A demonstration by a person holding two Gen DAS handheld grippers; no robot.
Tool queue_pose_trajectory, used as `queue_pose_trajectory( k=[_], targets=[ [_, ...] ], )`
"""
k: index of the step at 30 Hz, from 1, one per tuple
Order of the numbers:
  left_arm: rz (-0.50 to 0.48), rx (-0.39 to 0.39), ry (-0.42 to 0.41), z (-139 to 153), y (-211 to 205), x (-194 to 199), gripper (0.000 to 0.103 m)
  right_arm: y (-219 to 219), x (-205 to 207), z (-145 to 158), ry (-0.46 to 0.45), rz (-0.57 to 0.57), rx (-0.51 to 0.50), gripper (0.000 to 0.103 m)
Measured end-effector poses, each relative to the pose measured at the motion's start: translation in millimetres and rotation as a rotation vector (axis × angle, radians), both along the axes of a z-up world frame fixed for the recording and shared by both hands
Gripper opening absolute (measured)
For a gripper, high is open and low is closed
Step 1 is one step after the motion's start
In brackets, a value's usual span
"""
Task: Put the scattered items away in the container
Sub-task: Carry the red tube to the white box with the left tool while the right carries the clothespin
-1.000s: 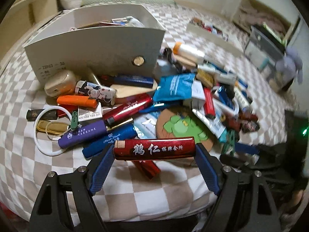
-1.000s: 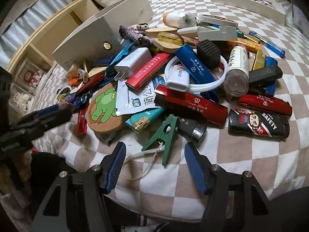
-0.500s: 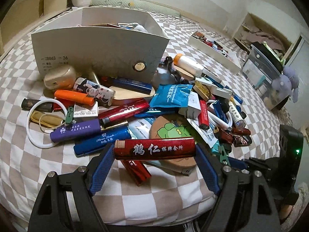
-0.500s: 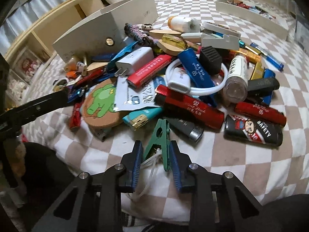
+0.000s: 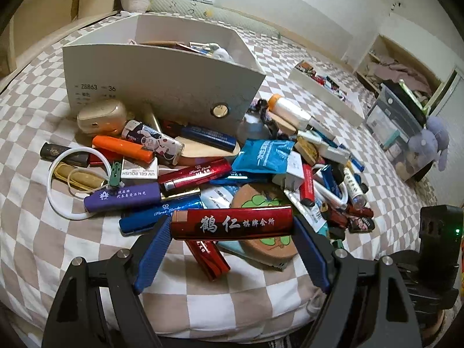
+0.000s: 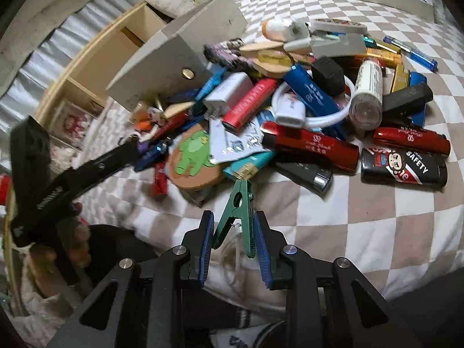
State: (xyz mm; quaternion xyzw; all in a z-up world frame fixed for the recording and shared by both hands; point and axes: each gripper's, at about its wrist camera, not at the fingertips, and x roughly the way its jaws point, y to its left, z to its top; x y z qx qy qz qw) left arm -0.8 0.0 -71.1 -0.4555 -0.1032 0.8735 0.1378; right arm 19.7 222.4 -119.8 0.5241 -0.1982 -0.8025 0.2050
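The red lighter [image 5: 232, 222] you've got clamped reads "鹤仁" in big white characters, with smaller ones after them. Your white box [image 5: 162, 87] has "36" printed on its front wall, near the left corner. There's a little white carton [image 5: 139, 171] saying "UV GEL POLISH" upside down. Over on your right-hand view, the black cartoon lighter [image 6: 404, 168] says "SAFETY".

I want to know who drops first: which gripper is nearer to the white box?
Left. The left gripper, holding a red lighter, faces the white box across the pile. The right gripper, clamping a green clip, sits at the pile's far edge.
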Motion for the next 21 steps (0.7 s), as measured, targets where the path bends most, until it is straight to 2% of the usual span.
queue_pose_trajectory(
  k=[8, 16, 21],
  targets=[
    [0.014, 0.013, 0.036, 15, -5, 3, 0.083, -1, -1, 35, 0.068, 0.014, -0.064, 0.029],
    [0.041, 0.033, 0.116, 49, -18, 2, 0.083, -10, -8, 74, 0.144, 0.041, -0.109, 0.029],
    [0.071, 0.035, 0.157, 69, -29, -6, 0.083, -21, -18, 107, 0.211, 0.098, -0.128, 0.029]
  ],
)
